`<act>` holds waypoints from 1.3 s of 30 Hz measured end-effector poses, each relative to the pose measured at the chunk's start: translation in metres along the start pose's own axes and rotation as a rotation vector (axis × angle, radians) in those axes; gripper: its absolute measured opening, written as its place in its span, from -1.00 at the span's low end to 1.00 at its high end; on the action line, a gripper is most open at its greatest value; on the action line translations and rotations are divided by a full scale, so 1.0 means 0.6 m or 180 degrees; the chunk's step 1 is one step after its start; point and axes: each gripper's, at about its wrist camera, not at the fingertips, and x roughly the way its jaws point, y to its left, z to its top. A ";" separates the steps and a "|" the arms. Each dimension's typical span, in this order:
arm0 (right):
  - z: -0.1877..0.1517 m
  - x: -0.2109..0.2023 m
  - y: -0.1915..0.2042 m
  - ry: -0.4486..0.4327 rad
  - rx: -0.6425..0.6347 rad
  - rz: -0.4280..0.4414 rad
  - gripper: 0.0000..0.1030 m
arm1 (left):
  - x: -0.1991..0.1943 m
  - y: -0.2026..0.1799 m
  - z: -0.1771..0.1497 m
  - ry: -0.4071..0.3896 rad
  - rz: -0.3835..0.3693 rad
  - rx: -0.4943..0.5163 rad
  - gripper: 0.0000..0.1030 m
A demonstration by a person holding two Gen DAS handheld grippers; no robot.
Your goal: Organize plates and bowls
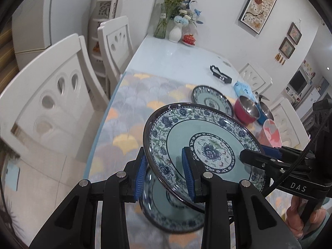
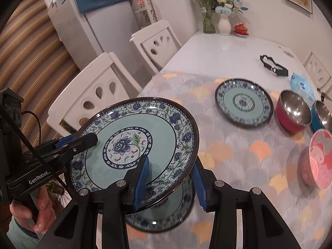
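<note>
Left of the left gripper (image 1: 165, 176) stand two white chairs (image 1: 51, 103), with a white fridge (image 1: 31, 20) behind them. Both sets of tongs are clamped on one raised plate (image 1: 199, 141), blue-green with a flower border: the left gripper pinches its left rim, blue pads (image 1: 187, 172) above and below, and the right gripper (image 2: 170, 178) pinches the opposite rim. The plate hangs tilted over the patterned cloth (image 2: 238, 155). Directly beneath it, under both grippers, a second plate (image 2: 166, 213) of the same pattern lies on the cloth.

Ahead and to the right of the right gripper lies a third matching plate (image 2: 243, 103), clear of the raised one. Further right stand a red bowl (image 2: 292, 112) with a steel inside, a blue bowl (image 2: 322, 116) just beside it, and a pink bowl (image 2: 317, 159) nearer. Beyond them lie a black strap (image 2: 274, 65) and a blue packet (image 2: 300, 84); vases of flowers (image 2: 224, 6) stand at the table's far end.

The left tool reads "GenRobot"; the right one "DAS".
</note>
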 end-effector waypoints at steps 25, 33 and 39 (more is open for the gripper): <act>-0.161 0.068 -0.027 0.0562 0.0115 0.0018 -0.20 | 0.055 0.000 -0.160 0.0494 0.0095 0.0054 -0.43; -0.166 0.091 -0.038 0.0662 0.0202 0.0011 -0.20 | 0.076 0.006 -0.160 0.0606 0.0080 0.0085 -0.43; -0.160 0.107 -0.033 0.0778 0.0238 0.0027 -0.20 | 0.087 0.020 -0.151 0.0668 0.0141 0.0076 -0.43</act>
